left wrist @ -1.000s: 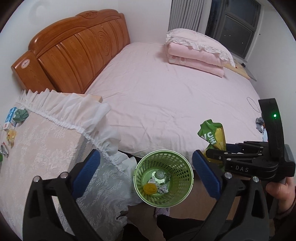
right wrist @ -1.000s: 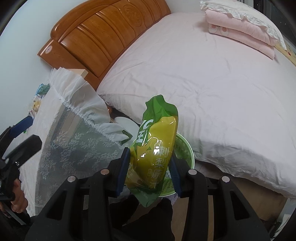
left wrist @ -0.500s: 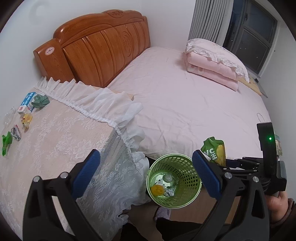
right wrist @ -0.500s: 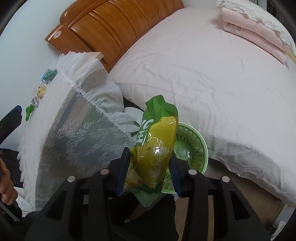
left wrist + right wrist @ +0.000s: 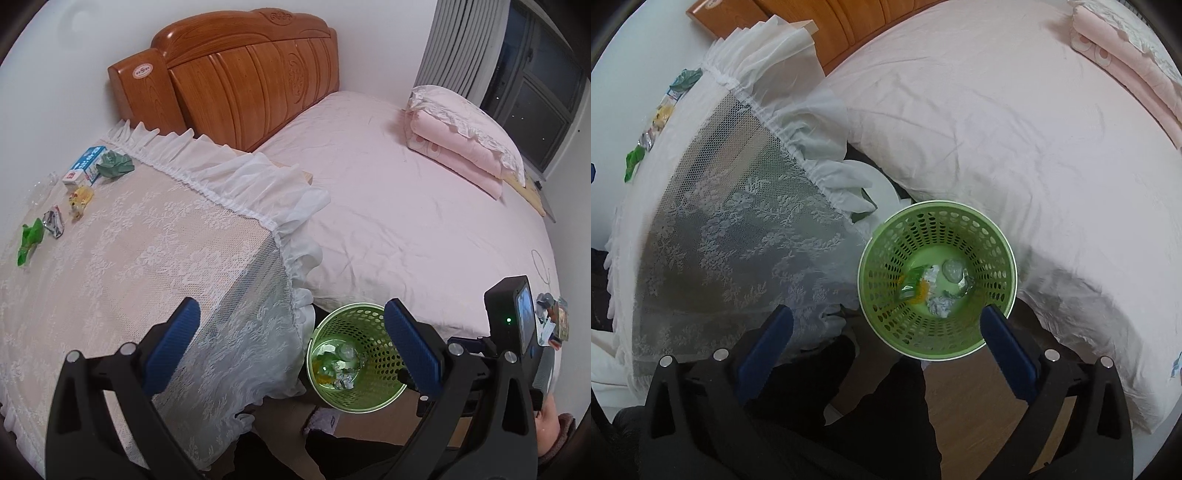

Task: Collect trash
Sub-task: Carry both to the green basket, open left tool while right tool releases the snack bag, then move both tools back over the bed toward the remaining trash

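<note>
Right wrist view: the right gripper (image 5: 884, 336) has just been opening and its jaws now stand wide with nothing between them, above the green basket (image 5: 1010, 266) on the floor between the lace-covered table (image 5: 713, 236) and the bed (image 5: 1015, 122). A green-and-yellow snack bag (image 5: 913, 283) lies inside the basket among crumpled foil scraps (image 5: 940, 306). In the left wrist view the left gripper (image 5: 291, 341) is also spread wide and empty over the table's corner. On the table's far edge lie a green wrapper (image 5: 30, 240), a foil piece (image 5: 54, 220), a yellow wrapper (image 5: 80, 197) and a small blue-and-white carton (image 5: 84, 170).
</note>
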Demonstrator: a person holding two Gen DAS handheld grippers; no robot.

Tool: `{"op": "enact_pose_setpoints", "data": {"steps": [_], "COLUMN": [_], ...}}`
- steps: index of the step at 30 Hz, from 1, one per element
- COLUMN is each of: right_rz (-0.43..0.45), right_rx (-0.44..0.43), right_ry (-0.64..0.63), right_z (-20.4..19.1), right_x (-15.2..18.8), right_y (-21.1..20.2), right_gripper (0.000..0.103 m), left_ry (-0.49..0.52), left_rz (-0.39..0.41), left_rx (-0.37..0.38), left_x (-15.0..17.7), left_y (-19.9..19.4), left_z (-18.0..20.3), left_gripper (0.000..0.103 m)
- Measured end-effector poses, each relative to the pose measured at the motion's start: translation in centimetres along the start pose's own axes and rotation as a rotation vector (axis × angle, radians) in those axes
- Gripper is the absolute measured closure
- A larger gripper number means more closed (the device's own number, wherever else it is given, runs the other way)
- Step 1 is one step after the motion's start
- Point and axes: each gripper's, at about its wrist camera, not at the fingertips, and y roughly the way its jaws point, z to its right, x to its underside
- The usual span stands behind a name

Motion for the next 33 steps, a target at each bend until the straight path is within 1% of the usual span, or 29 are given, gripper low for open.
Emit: {"op": "enact_pose_setpoints", "data": {"steps": [4, 8, 12, 16, 18, 21, 24, 25, 30, 31, 33], "right_rz": [0.023, 0.057, 0.089, 0.103, 0.109, 0.114, 0.133, 0.146, 0.167, 0.17, 0.17], "right_rx": [0.004, -0.014, -0.062, -0.123, -0.152, -0.166, -0.178, -0.185, -0.206, -0.203, -0.191], "right_ry": [-0.029, -0.064, -0.115, -0.16, -0.203, -0.267, -0.322, -0.337, -0.343, -0.346, -0.353], "right_z": [-0.4, -0.9, -2.4, -5.0, -7.2, -10.6, -14.7, -16.7, -23.4, -25.3, -27.6], "right_x": [-0.4, -1.2, -2.5, -4.2, -5.3, -6.7, -8.3, -9.2, -11.9, -12.7, -13.7], "right_y": [-0.6, -2.0, -3.3, -4.0, -4.3, -4.3, -4.6, -4.6, -4.3, -3.9, -3.4], "right_gripper": [0.003, 0.003, 0.003, 0.003, 0.003, 0.003, 0.003, 0.002, 0.002, 0.002, 0.002], "left_ry": [-0.054, -0.106, -0.173, -0.253, -0.282, -0.3, -0.309, -0.309, -0.311, -0.31, -0.307], "left_rz": [0.003, 0.011, 0.014, 0.013, 0.019, 0.018, 0.011, 0.007, -0.017, -0.019, -0.025], "left_rx": [-0.036, -0.102, -0.194, -0.309, -0.361, -0.439, -0.493, -0.506, -0.576, -0.584, -0.586], "left_x": [0.4, 0.7, 1.3, 1.8, 2.0, 2.0, 1.5, 1.2, -1.0, -1.5, -2.5], "left_y": [-0.2, -0.7, -1.6, -2.7, -3.3, -3.7, -3.3, -2.9, 0.4, 1.1, 2.9], "left_z": [-1.4, -3.4, -6.6, -11.0, -13.6, -17.9, -22.6, -24.3, -32.8, -34.4, -37.5], "left_gripper": [0.008, 0.008, 0.008, 0.008, 0.008, 0.008, 0.008, 0.008, 0.008, 0.008, 0.008]}}
